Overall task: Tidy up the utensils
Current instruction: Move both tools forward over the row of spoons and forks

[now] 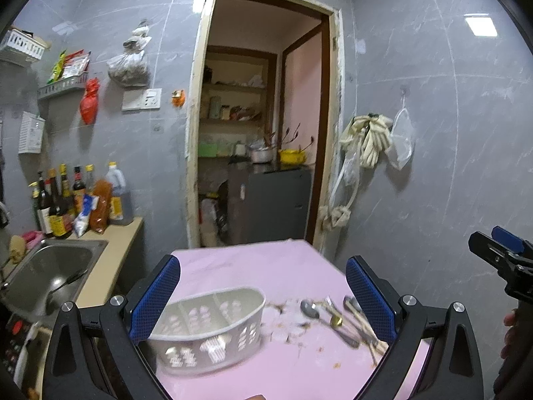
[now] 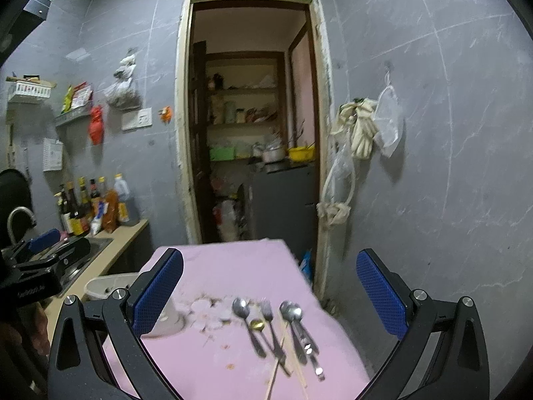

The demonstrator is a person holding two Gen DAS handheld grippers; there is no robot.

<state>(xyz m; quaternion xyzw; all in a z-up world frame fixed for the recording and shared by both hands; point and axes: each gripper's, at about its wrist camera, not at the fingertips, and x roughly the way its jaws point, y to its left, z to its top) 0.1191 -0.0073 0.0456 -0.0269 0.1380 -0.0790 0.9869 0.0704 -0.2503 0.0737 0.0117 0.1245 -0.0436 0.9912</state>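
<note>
A white perforated caddy (image 1: 208,328) with divided compartments stands on the pink table (image 1: 253,263), low between my left gripper's fingers. My left gripper (image 1: 263,303) hangs open above it, holding nothing. To the caddy's right lie metal spoons (image 2: 245,316), a fork (image 2: 271,325), a small gold spoon (image 2: 257,325) and wooden chopsticks (image 2: 283,363), side by side. My right gripper (image 2: 269,295) is open above these utensils with nothing between its blue pads. The right gripper's tip also shows in the left wrist view at the right edge (image 1: 499,253). Only a corner of the caddy (image 2: 166,320) appears in the right wrist view.
A steel sink (image 1: 50,276) with a ladle sits left of the table. Sauce bottles (image 1: 76,200) crowd the counter behind it. An open doorway (image 1: 260,133) leads to a pantry. Gloves and bags (image 1: 369,140) hang on the right wall. Crumbs and stains mark the table.
</note>
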